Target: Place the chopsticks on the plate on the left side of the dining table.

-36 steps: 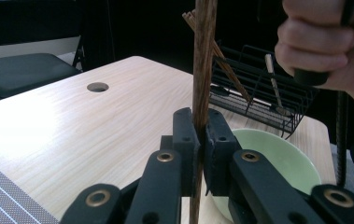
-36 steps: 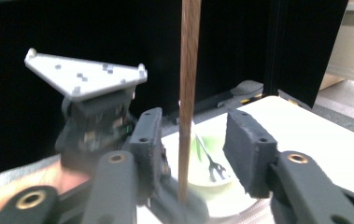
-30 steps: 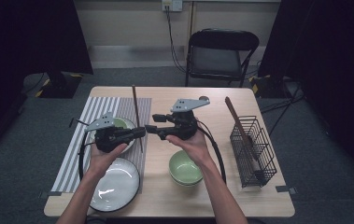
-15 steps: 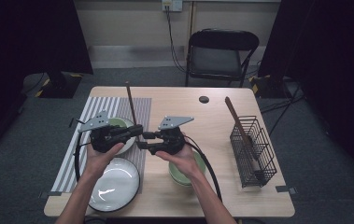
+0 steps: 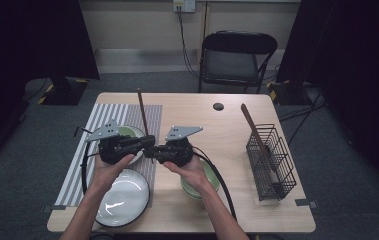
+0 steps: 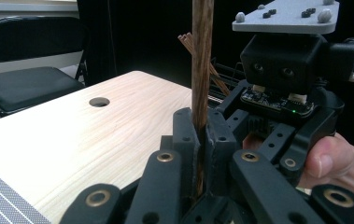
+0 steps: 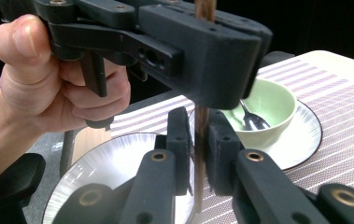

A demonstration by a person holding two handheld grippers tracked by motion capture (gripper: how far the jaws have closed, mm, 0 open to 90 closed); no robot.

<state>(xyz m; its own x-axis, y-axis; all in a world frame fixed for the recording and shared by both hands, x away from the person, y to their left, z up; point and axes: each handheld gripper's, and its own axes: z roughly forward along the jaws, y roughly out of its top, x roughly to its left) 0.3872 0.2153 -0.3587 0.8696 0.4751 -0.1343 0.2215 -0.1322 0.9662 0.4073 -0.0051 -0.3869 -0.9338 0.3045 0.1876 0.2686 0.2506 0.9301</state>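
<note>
Both pinching one upright wooden stick mid-frame: left gripper, right gripper just closing below it. Light, stiff, a bit slick, probably; best gripped low near the fingers.

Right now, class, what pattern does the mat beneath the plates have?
The placemat has narrow grey and white stripes, clearest in the high view.

A striped mat covers the left part of the table. On it, at centre left, sits a green bowl with a spoon inside, resting on a plate. A second plate lies at lower left. Another green bowl is at lower centre. A wire basket holding sticks stands at right. A black chair is at top centre.
</note>
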